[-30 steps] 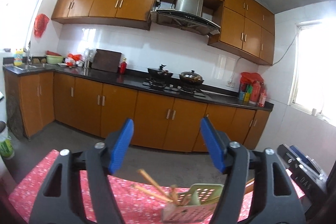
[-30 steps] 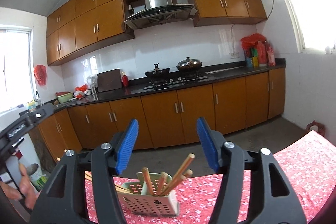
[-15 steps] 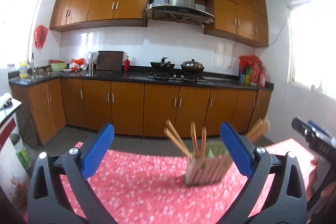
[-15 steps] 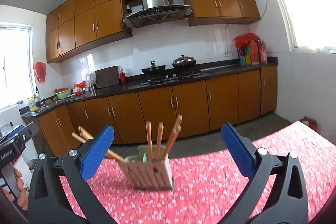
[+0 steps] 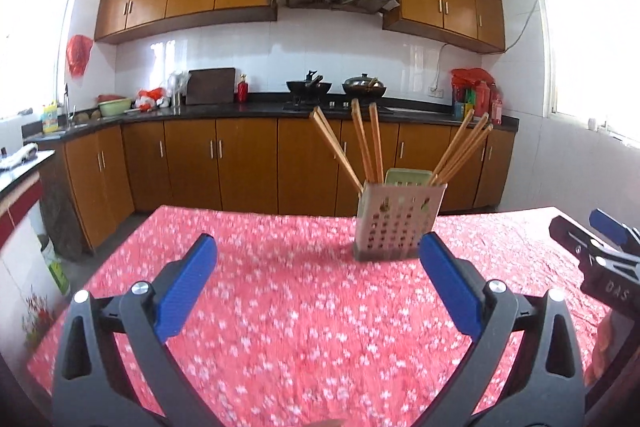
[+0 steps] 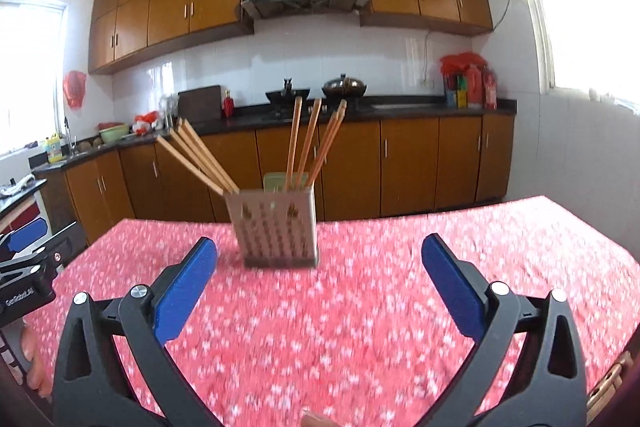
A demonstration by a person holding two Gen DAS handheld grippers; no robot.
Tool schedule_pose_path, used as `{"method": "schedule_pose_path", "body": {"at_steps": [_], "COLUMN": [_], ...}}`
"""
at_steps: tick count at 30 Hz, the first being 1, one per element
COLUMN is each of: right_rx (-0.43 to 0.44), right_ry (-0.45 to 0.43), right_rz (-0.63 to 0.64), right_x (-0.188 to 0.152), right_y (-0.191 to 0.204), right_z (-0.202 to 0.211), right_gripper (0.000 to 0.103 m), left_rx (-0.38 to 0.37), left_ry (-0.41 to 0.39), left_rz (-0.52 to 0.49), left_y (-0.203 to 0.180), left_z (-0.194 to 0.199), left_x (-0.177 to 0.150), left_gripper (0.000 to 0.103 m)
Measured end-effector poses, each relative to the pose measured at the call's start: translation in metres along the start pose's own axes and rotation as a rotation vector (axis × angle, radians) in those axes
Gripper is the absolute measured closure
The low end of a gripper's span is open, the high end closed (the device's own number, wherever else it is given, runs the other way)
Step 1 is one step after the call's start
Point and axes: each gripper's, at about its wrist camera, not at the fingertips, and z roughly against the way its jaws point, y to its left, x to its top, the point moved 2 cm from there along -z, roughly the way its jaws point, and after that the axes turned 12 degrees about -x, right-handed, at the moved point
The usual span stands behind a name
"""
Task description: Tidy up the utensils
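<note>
Both grippers, the left gripper (image 5: 318, 255) and the right gripper (image 6: 318, 255), stand with their blue-padded black jaws spread wide and nothing between them, having just been opening above the table under its red flowered cloth (image 5: 304, 327). Toward the table's far edge stands the perforated beige plastic utensil holder (image 5: 398, 221), upright, well apart from both. Slim wooden chopsticks (image 5: 362, 143) fan out of its top, some upright, some leaning outward.
</note>
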Motion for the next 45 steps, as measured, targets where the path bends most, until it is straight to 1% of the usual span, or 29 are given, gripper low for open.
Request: {"method": "schedule_pose_path", "body": {"at_steps": [3, 7, 11, 16, 20, 26, 45], "right_rx": [0.003, 0.0, 0.012, 0.004, 0.007, 0.005, 0.009], "right_ry": [0.033, 0.08, 0.11, 0.117, 0.135, 0.14, 0.154], "right_rz": [0.004, 0.017, 0.027, 0.052, 0.05, 0.047, 0.039], "right_x": [-0.016, -0.034, -0.046, -0.056, -0.06, -0.061, -0.062], "right_y": [0.0, 0.003, 0.004, 0.005, 0.003, 0.0, -0.002], "right_z": [0.0, -0.003, -0.004, -0.002, -0.003, -0.002, -0.007], "right_gripper": [0.002, 0.002, 0.002, 0.002, 0.002, 0.002, 0.002], "left_rx": [0.015, 0.043, 0.038, 0.024, 0.022, 0.025, 0.016], "left_ry": [0.008, 0.002, 0.026, 0.047, 0.054, 0.067, 0.08], "left_rz": [-0.012, -0.052, -0.049, -0.032, -0.034, -0.029, -0.023], "left_y": [-0.001, -0.006, -0.007, -0.005, -0.006, -0.007, -0.006], "left_z": [0.0, 0.005, 0.004, 0.001, -0.001, -0.003, -0.008], "left_x": [-0.012, -0.029, -0.041, -0.052, -0.058, -0.064, -0.063], "left_gripper": [0.004, 0.004, 0.004, 0.004, 0.004, 0.004, 0.004]}}
